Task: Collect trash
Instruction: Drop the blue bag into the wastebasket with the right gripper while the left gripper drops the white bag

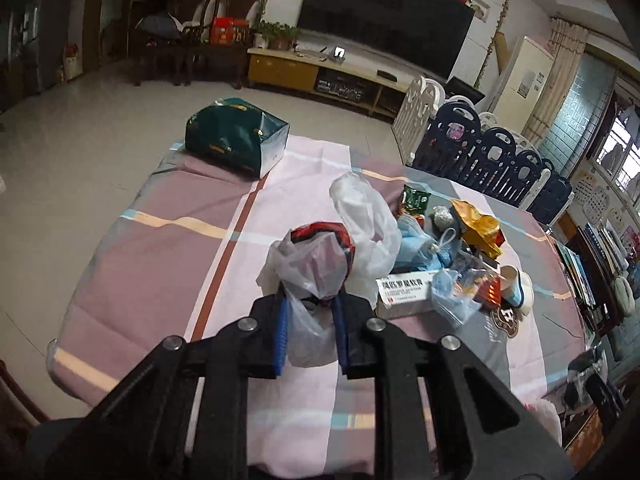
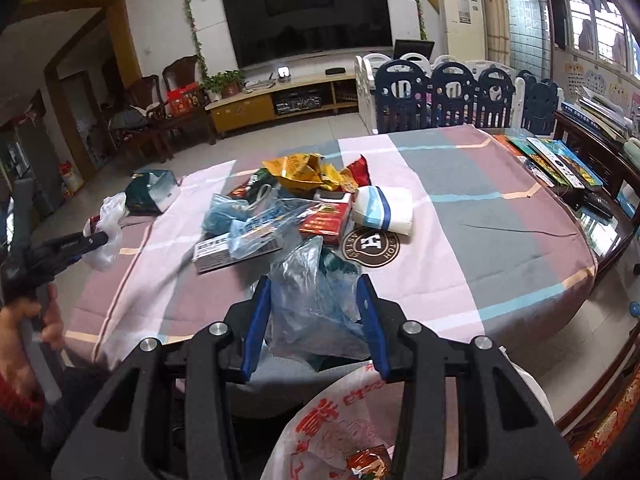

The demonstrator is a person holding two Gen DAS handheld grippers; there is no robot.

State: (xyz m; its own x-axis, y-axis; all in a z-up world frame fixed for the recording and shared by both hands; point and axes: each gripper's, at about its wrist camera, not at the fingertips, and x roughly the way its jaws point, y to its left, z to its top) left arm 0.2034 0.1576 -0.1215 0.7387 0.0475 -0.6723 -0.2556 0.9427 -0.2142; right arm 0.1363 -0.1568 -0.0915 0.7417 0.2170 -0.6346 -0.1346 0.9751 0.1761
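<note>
Left gripper (image 1: 310, 312) pinched on white plastic bag (image 1: 308, 268), right gripper (image 2: 316, 312) clamped on blue plastic bag (image 2: 316, 300), trash pile (image 2: 288, 204) at 12 o'clock on table (image 2: 500, 240); risk: thin film slipping out, spilling contents.

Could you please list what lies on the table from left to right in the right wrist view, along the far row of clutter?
Dark green gift bag → blue plastic bag → yellow crumpled wrapper → red packet → white roll with blue stripes → books at the table's right edge.
</note>
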